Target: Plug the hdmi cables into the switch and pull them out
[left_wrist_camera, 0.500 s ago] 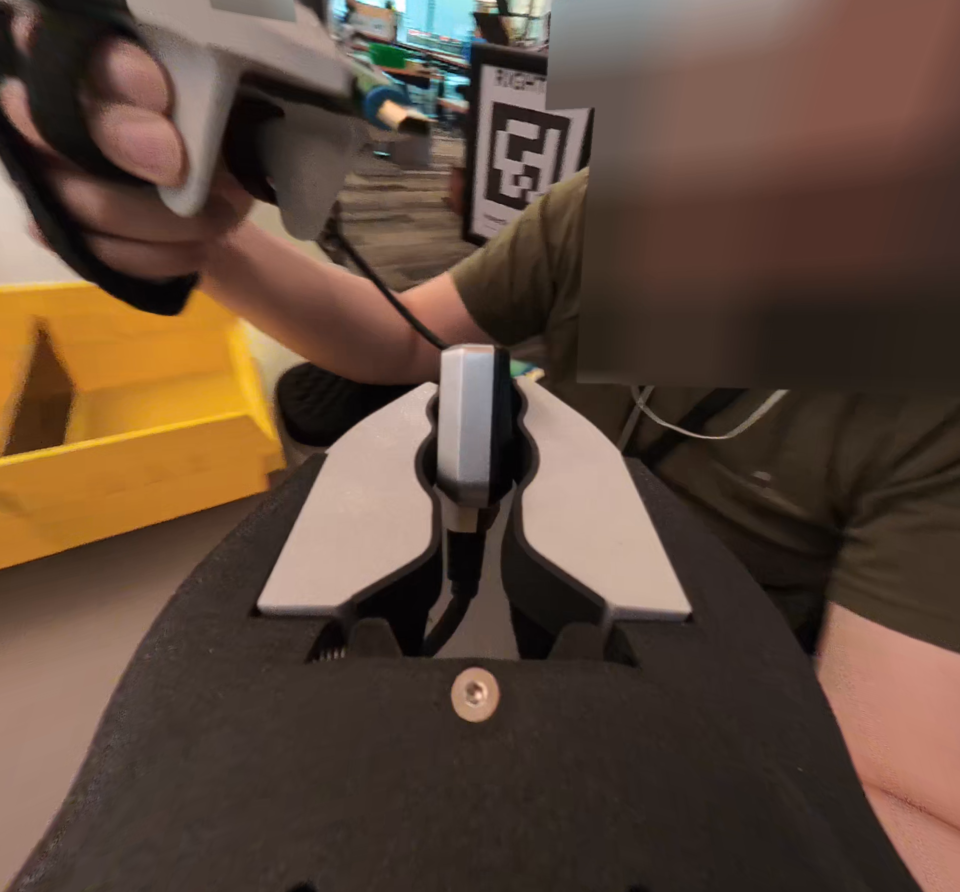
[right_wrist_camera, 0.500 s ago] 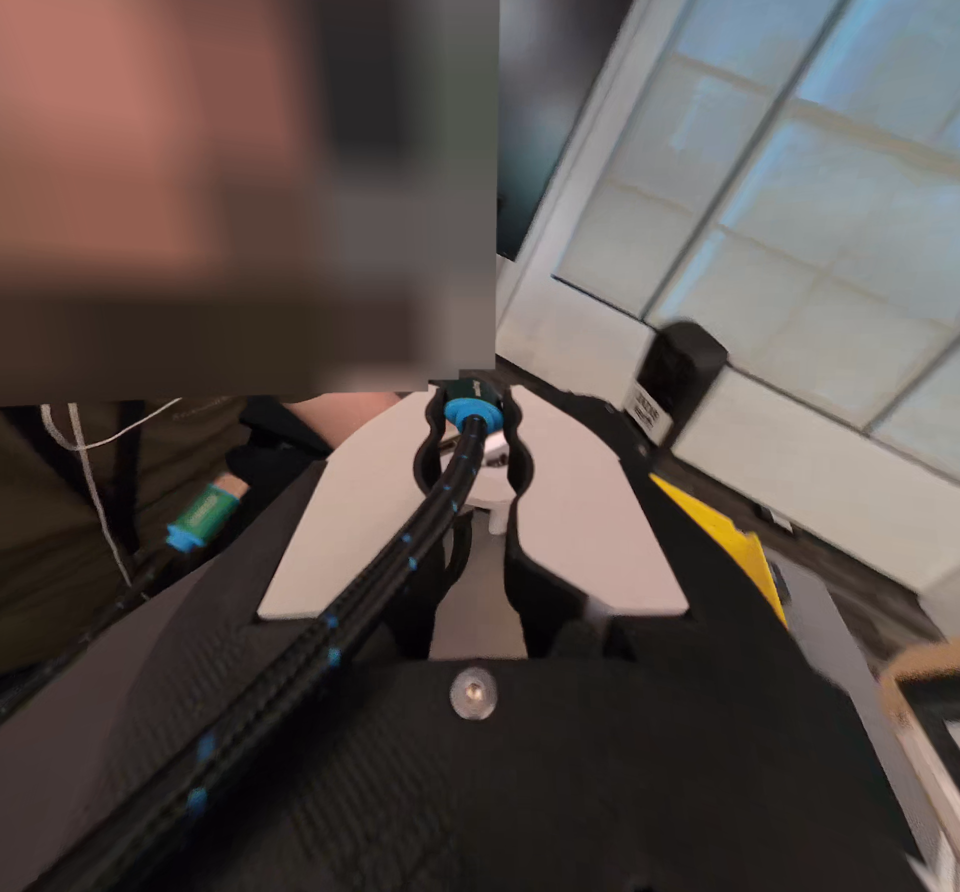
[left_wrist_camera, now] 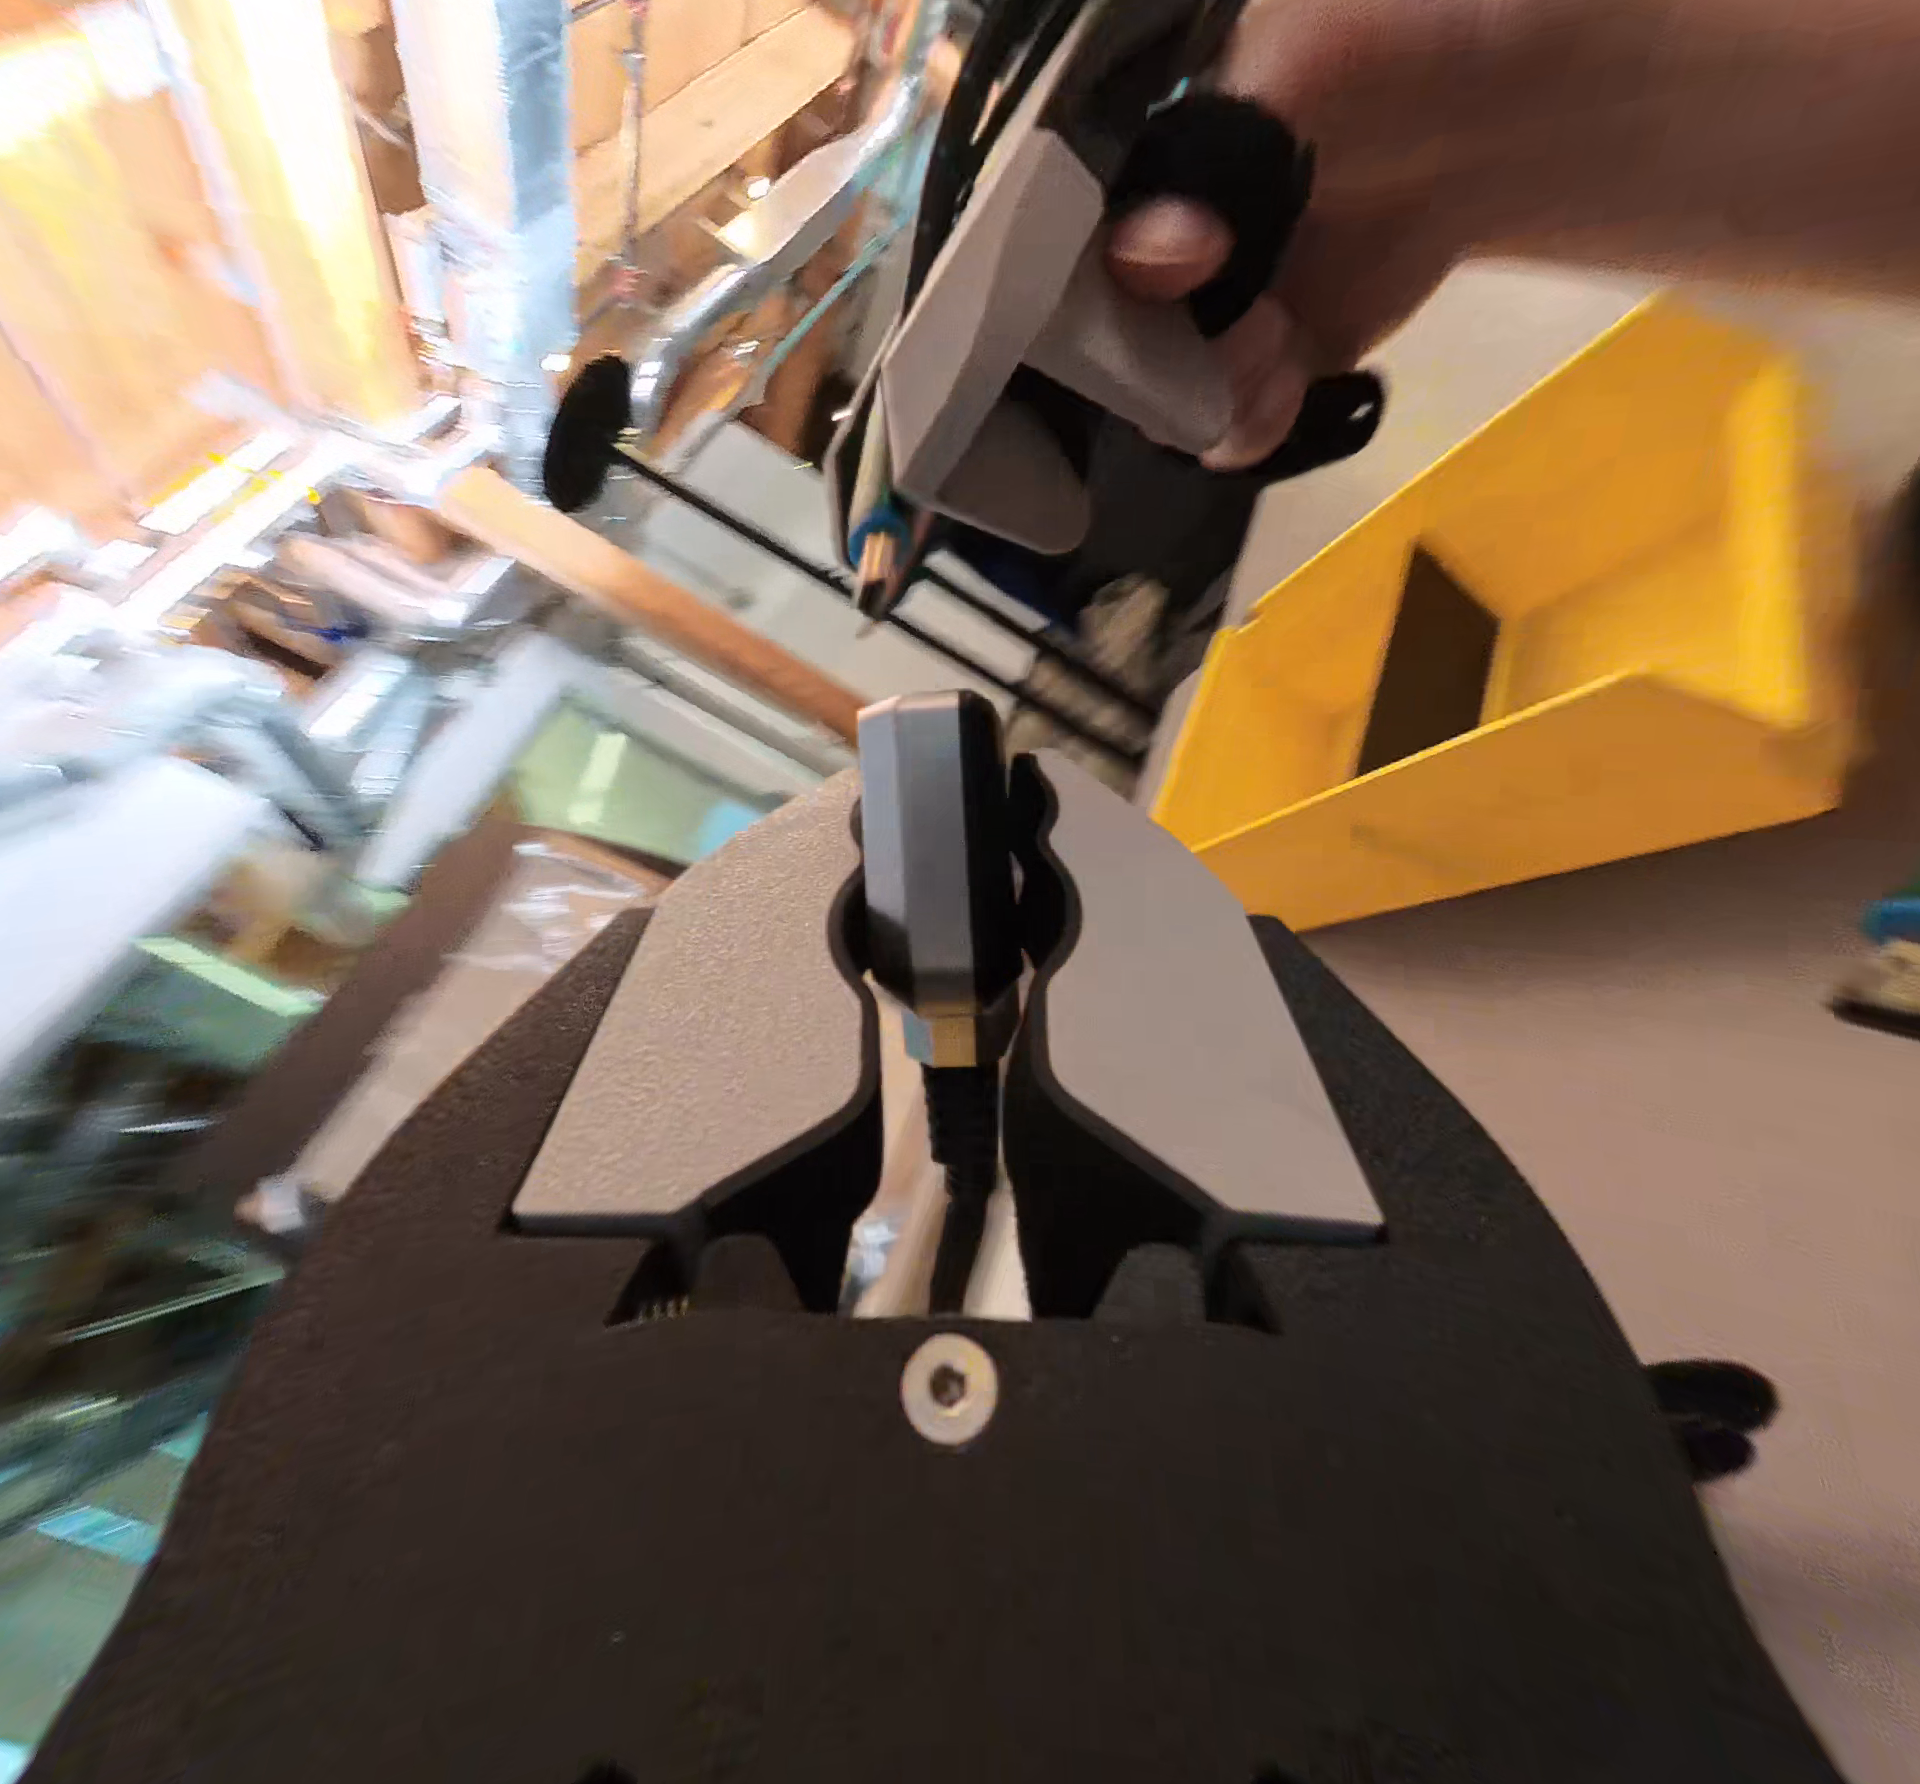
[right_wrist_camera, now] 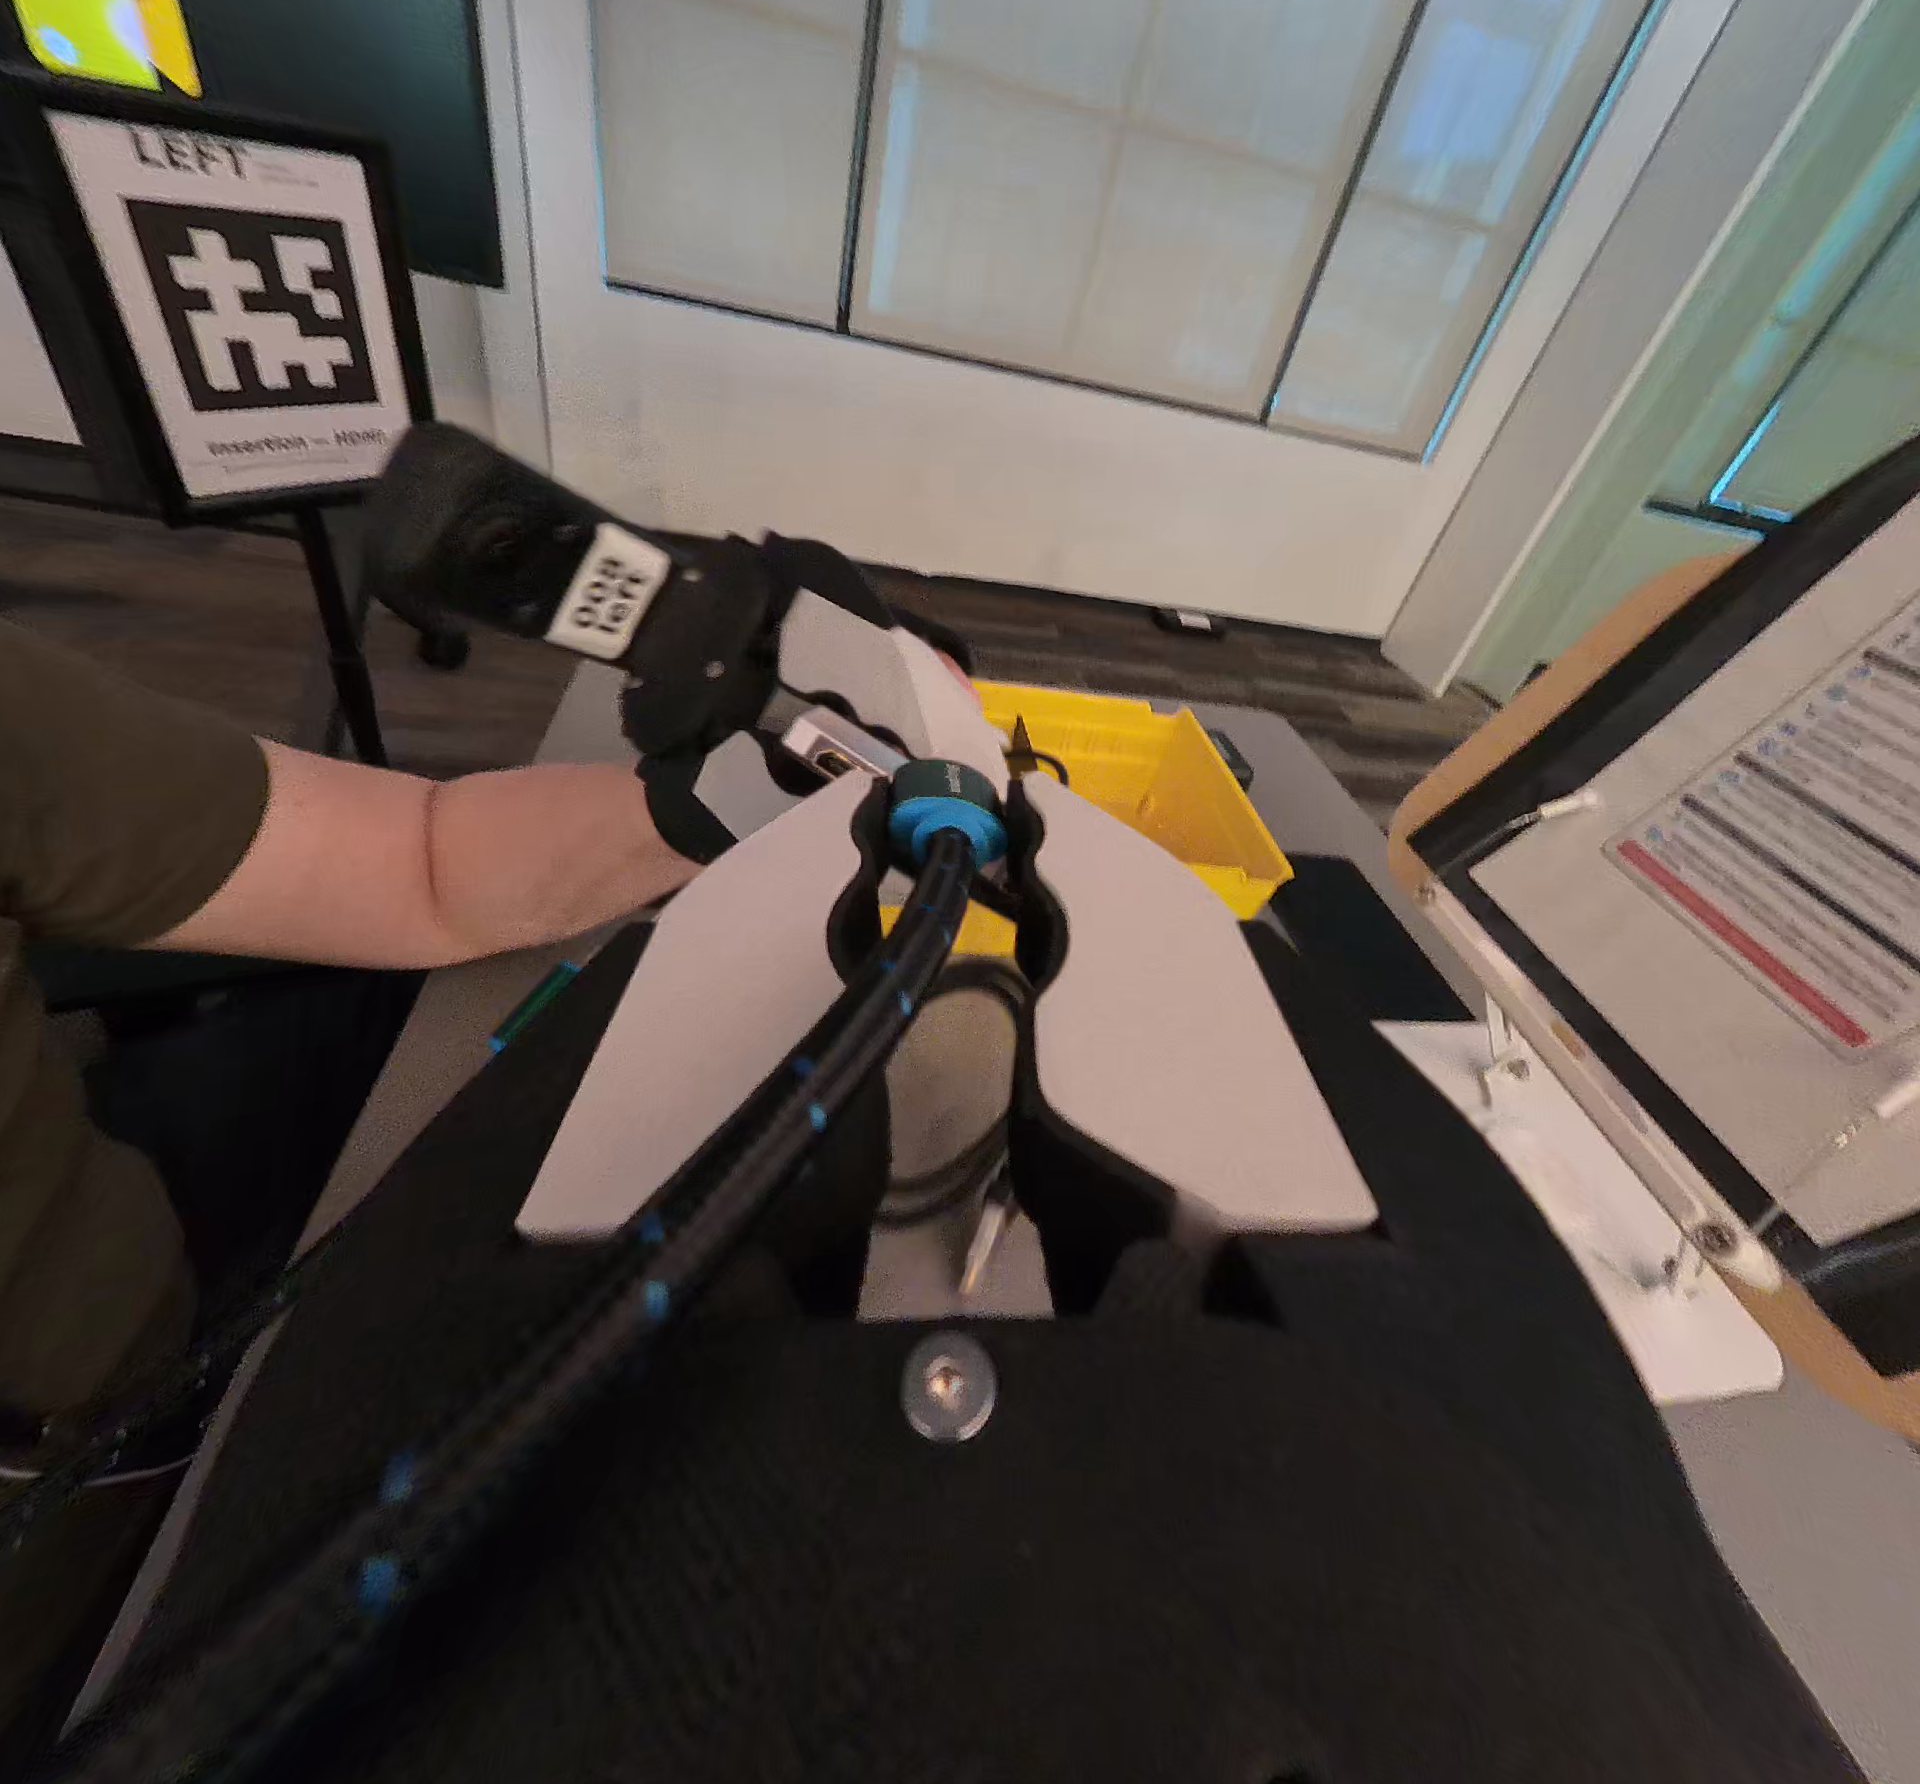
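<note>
Left wrist view: the left gripper [left_wrist_camera: 940, 887] has its jaws drawn in tight on the switch [left_wrist_camera: 928, 846], a slim grey block that stands on edge between the grey fingers [left_wrist_camera: 727, 1028], with a dark cord running from its near end back toward the camera. Up and to the right, a person's hand [left_wrist_camera: 1351, 207] holds the right gripper [left_wrist_camera: 878, 571], whose tips pinch an hdmi cable plug [left_wrist_camera: 881, 558] with a blue collar and a gold-coloured metal end, aimed down at the switch but still clear of it. A yellow bin [left_wrist_camera: 1558, 778] lies on the grey table [left_wrist_camera: 1558, 1163] at right; the background is smeared with motion blur. Right wrist view: the right gripper [right_wrist_camera: 948, 804] has its jaws clamped on the plug's dark body [right_wrist_camera: 940, 784] just ahead of the blue collar, and the black braided hdmi cable [right_wrist_camera: 727, 1194] with blue flecks trails back over the left finger toward the lower left. Just beyond the plug, the left gripper [right_wrist_camera: 831, 747], carried by a gloved hand [right_wrist_camera: 686, 654], presents the switch [right_wrist_camera: 831, 749] with an open port facing the plug; the two are close, and whether they touch cannot be told. The yellow bin [right_wrist_camera: 1174, 799] sits behind them, a marker sign [right_wrist_camera: 244, 311] stands at left, and a screen [right_wrist_camera: 1714, 903] leans at right.
</note>
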`<state>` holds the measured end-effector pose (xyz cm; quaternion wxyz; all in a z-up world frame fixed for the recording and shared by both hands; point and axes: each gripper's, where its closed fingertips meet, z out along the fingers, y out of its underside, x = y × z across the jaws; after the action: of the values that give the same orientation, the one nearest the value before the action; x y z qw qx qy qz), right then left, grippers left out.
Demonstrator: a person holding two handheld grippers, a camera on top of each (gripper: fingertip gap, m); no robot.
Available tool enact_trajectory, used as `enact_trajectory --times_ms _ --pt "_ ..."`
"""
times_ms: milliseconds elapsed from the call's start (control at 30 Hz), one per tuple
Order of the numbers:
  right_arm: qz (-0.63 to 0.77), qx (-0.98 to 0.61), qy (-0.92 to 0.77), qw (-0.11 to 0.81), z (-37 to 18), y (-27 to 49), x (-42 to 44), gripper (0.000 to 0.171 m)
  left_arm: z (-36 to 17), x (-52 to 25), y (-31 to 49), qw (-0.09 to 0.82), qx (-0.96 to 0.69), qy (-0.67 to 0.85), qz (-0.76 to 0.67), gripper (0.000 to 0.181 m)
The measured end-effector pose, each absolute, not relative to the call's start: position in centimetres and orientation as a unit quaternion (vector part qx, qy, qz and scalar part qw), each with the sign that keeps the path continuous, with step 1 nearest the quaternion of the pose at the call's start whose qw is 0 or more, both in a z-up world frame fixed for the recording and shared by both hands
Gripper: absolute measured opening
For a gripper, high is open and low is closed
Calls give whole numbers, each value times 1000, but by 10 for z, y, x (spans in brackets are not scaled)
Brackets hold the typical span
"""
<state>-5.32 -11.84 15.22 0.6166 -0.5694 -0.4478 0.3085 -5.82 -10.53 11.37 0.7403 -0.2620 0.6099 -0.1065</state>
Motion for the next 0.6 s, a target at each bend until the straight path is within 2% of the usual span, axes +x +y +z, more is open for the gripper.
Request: enact_trajectory --times_ms 100,233,600 --pt "293 -599 -446 597 139 -109 -57 21 112 -57 -96 768 -241 593 2 22" --pt "286 -614 -441 589 133 -103 -57 21 112 -57 -84 783 -244 568 75 21" --pt "235 -611 -453 606 129 -95 -55 21 114 -58 -88 788 -232 563 87 22"
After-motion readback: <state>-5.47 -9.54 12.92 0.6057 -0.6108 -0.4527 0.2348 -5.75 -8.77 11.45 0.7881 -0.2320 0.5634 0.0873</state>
